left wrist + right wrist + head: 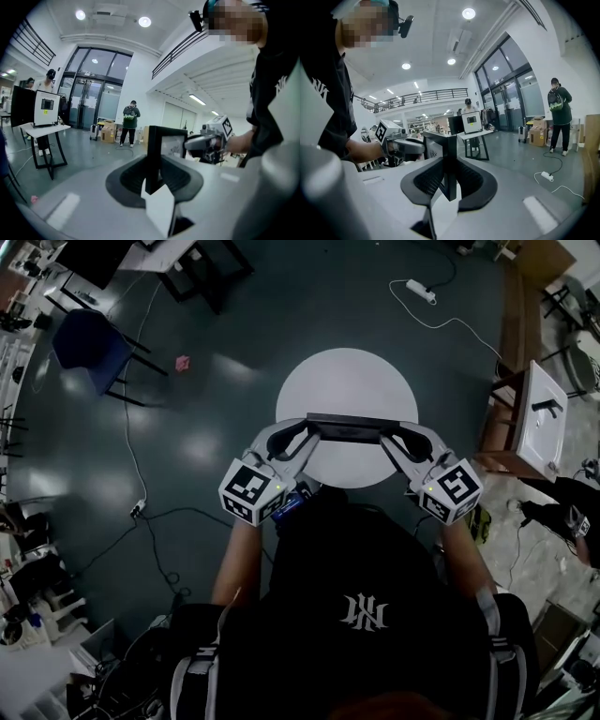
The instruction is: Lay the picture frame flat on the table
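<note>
**Frame up in both grippers, over the table, not yet laid down**

Closest in, both of the person's arms reach forward. The left gripper [307, 430] and the right gripper [387, 433] angle in toward each other. Each one is pinching an end of the picture frame [345, 428]. In the left gripper view, the dark side edge of the frame stands upright in the gap between the ribbed pads, which close on it from both sides. The right gripper view shows the same thing at the other end. So it's a two-ended hold, with the frame spanning the space between the grippers.

From the head view the frame reads as a narrow dark bar, so it's on edge, not flat. It sits over the near half of the round white table [347, 381]. I can't tell whether its bottom edge touches the tabletop or hangs just above it. Beyond the table there's only dark floor [281, 315], with a cable running across it.

My read is that this is the carry-and-position step, and the laying-down hasn't begun. The next move calls for both wrists to roll together, tipping the frame over until its broad face meets the tabletop. The ends need to stay level as it tips so neither corner lands first. Only after that should the jaws let go.
</note>
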The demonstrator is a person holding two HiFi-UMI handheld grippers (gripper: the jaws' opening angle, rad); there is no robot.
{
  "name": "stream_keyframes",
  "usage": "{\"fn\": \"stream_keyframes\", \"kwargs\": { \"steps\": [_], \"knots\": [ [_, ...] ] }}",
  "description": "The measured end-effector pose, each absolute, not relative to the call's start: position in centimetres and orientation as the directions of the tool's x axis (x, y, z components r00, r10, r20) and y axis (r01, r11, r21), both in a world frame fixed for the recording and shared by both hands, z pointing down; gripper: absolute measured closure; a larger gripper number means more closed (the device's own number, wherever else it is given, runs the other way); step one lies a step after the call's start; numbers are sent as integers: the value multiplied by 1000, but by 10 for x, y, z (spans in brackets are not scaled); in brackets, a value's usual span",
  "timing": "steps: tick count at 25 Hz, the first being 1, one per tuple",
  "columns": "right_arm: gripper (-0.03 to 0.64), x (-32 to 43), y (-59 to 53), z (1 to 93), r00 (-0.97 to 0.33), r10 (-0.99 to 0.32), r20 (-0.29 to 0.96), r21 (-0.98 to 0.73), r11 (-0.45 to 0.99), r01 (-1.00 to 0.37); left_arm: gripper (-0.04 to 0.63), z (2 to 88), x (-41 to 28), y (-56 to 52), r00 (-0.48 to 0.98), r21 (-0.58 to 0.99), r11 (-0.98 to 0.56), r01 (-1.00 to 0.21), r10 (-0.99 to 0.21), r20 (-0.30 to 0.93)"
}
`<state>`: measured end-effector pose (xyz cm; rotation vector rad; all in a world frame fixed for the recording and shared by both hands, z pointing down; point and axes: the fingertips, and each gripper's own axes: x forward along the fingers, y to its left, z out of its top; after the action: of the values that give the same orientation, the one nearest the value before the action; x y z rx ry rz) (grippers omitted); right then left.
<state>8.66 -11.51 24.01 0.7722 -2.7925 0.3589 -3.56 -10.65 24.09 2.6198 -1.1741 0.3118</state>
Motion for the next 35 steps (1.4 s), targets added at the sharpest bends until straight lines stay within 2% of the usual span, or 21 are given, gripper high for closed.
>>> {"fn": "stream_keyframes", "kwargs": {
  "steps": [15, 27, 35],
  "knots": [
    [537, 64, -143, 274, -813, -466, 349, -145, 831, -538, 511, 288, -56, -126, 656, 187, -631, -753, -703, 273],
    [535, 32, -198, 296, -770, -478, 423, -174, 791, -587, 512, 318, -86, -173, 673, 283, -611, -739, -689, 269],
    [534, 16, -248, 346, -790, -429, 438, -244, 789, -563, 511, 361, -101, -208, 612, 321, -524, -789, -718, 332]
  ]
}}
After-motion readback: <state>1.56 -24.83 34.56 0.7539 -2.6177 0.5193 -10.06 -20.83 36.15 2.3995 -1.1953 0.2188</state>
